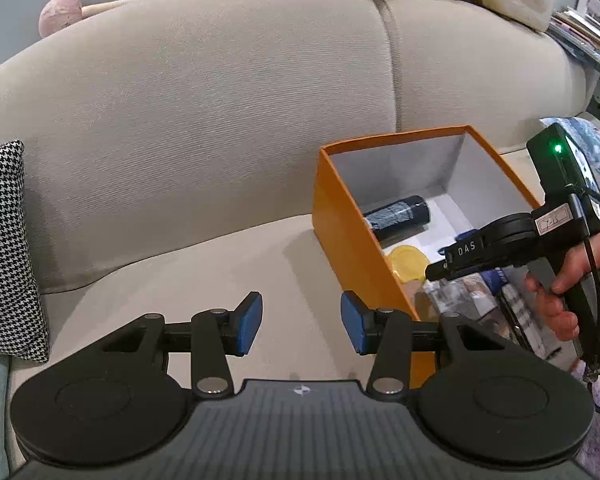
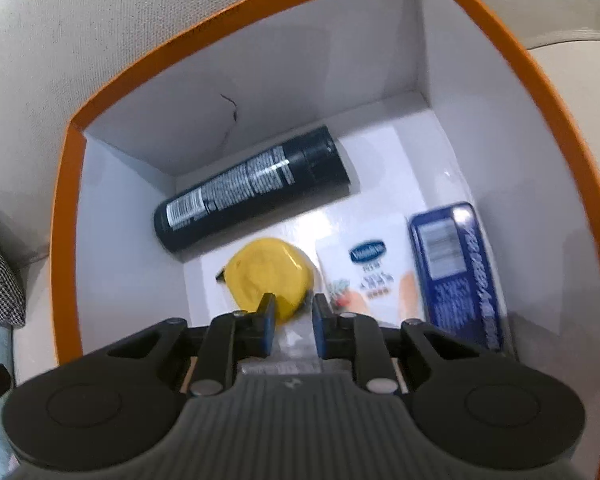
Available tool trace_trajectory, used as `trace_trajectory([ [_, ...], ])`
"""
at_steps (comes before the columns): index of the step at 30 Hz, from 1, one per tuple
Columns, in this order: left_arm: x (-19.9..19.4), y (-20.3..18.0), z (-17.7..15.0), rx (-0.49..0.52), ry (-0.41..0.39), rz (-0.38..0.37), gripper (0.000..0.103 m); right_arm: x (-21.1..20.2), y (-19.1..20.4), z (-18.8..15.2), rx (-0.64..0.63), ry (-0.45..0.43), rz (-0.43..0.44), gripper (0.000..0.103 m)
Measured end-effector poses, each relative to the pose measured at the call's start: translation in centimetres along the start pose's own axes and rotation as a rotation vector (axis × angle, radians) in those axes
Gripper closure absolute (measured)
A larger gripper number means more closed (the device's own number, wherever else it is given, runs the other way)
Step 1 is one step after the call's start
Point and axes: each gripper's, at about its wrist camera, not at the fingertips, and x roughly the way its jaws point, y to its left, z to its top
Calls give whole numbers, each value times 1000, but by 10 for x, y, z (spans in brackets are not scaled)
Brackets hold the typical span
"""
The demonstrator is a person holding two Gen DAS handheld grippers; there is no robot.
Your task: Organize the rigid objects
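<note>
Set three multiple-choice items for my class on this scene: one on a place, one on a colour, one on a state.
1. Where does the orange cardboard box stand?
A. on the beige fabric sofa seat
B. on a wooden shelf
C. on a tiled floor

2. What colour is the round flat disc in the box?
A. red
B. yellow
C. green

3. How do the left gripper's jaws stand?
A. shut on a can
B. open, nothing between them
C. shut on a cushion

Answers:
1 A: the orange cardboard box rests on the beige fabric sofa seat.
2 B: the round flat disc is yellow.
3 B: only sofa shows between the left gripper pads.
</note>
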Motion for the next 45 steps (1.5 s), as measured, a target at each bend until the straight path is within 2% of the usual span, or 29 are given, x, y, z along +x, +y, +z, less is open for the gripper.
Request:
trace_trajectory([
  [8,-38,-17,-9,8,-54,-15,49,-71,17,-32,-132,-124,-29,80],
  [15,-79,-23,-23,-33,-136,-6,49,-154,39,-82,-225,-254,8,79],
  [20,-107,-29,-37,-45,-207,5,43,-202,52,-128,-274,-367,21,66],
  [22,-117,-31,-43,-51,-232,9,35,-214,58,-146,-288,-417,16,59],
  [23,-122,-33,-47,-53,-246,10,28,-221,60,-155,-294,-442,13,56],
  [24,-127,-34,-51,-53,-263,11,24,-224,63,-163,-300,-467,4,54],
  [26,-135,-37,-58,-49,-294,21,23,-231,68,-180,-311,-518,-13,49],
  [29,-147,-42,-72,-27,-347,58,9,-238,73,-205,-315,-572,-18,43],
  [30,-150,-43,-77,-17,-367,71,9,-238,73,-214,-306,-592,-15,40],
  [32,-154,-46,-88,3,-397,88,9,-239,72,-228,-281,-632,-15,24],
  [33,-154,-47,-94,8,-403,95,9,-241,72,-236,-279,-649,-24,21],
  [37,-152,-47,-117,-26,-398,137,9,-233,78,-258,-303,-680,-93,20],
  [42,-150,-44,-134,-86,-386,162,9,-225,80,-280,-282,-718,-129,19],
  [45,-147,-42,-141,-102,-373,183,9,-221,82,-290,-281,-744,-147,15],
])
